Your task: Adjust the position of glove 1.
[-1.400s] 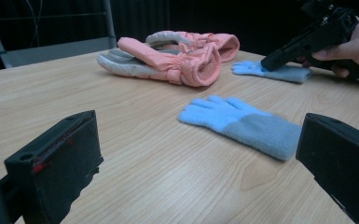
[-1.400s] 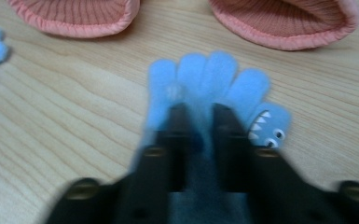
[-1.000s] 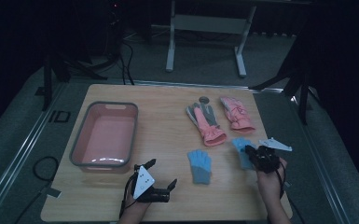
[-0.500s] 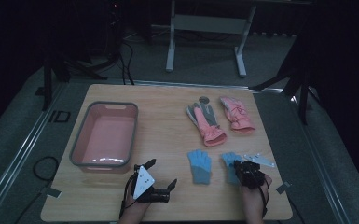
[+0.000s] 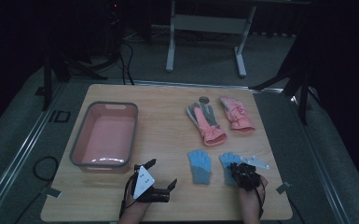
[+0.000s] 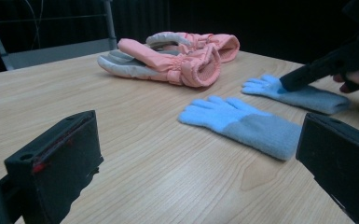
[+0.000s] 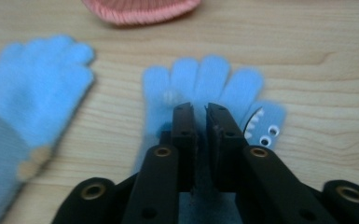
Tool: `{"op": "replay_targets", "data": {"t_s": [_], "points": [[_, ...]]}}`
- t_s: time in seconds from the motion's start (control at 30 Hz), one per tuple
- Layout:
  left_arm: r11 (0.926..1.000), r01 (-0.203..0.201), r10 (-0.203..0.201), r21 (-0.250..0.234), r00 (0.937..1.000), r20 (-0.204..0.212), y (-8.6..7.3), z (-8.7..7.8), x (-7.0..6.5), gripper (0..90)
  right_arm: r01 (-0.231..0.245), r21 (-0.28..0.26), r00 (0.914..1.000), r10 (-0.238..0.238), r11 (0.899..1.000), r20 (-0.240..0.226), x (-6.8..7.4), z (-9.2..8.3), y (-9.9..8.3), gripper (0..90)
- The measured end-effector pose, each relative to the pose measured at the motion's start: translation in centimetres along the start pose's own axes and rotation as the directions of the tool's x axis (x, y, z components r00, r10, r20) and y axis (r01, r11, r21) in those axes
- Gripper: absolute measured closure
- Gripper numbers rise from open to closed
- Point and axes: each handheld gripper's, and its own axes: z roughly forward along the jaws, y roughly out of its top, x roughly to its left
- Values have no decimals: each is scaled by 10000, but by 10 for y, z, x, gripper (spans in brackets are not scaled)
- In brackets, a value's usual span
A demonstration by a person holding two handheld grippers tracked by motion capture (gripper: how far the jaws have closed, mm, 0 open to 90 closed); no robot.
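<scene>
Two blue knit gloves lie flat side by side near the table's front edge: the left glove (image 5: 199,164) (image 6: 242,122) (image 7: 32,93) and the right glove (image 5: 226,161) (image 7: 200,79) (image 6: 303,95), which has a small toothed face with googly eyes on its thumb. My right gripper (image 5: 235,169) (image 7: 200,109) (image 6: 307,74) rests tip-down on the right glove's palm. Its jaws have just been opening and stand a narrow slit apart, with no fabric pinched that I can see. My left gripper (image 5: 163,171) (image 6: 200,154) sits wide open and empty on the wood, left of the gloves.
A pair of pink padded gloves (image 5: 207,122) (image 6: 168,63) lies farther back on the table, with a small grey disc (image 5: 204,99) behind them. A pink bin with a grey rim (image 5: 81,140) stands at the left. A cuff of a pink glove (image 7: 140,11) lies beyond the blue fingers.
My right gripper moved left and toward the near edge, bringing the right blue glove down beside the other one. The left gripper stayed put.
</scene>
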Motion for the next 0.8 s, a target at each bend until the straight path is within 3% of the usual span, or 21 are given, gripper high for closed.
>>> {"op": "replay_targets", "data": {"t_s": [0.13,0.17,0.2,0.27,0.43,0.5,0.53,0.6,0.67,0.73,0.8], "points": [[10000,26,-26,-3,10000,17,0,0,0,1,-3,-93,9994,0,10000,-339,-6,-7,7,752],[10000,10,-10,4,10000,27,0,0,0,1,112,-142,9990,-118,9998,-430,-8,-10,10,724],[10000,8,-8,4,10000,25,0,0,0,1,644,-134,9953,-652,9978,-716,-16,-13,18,702],[10000,3,-3,-1,10000,18,0,0,0,1,917,-251,9897,-939,9955,-1080,-24,-15,24,701],[10000,53,-53,-1,10000,0,0,0,0,1,1949,-618,9536,-2038,9789,-2215,-40,-19,29,670],[10000,41,-41,1,10000,0,0,0,0,1,2701,-712,9304,-2793,9602,-2375,-43,-18,28,635],[10000,41,-41,1,10000,0,0,0,0,1,2701,-712,9304,-2793,9602,-2375,-43,-18,28,635],[10000,51,-51,7,10000,-2,0,0,0,1,3244,-867,9064,-3358,9419,-2563,-48,-15,25,618],[10000,77,-77,12,10000,-4,0,1,0,1,3104,-767,8998,-3189,9475,-2976,-53,-10,22,617],[9999,98,-98,25,10000,-9,0,1,0,1,2933,-624,9016,-2977,9540,-3140,-56,-5,18,617],[10000,96,-96,12,10000,-16,0,0,0,0,2988,-363,9003,-2943,9536,-3207,-54,3,9,613]]}}
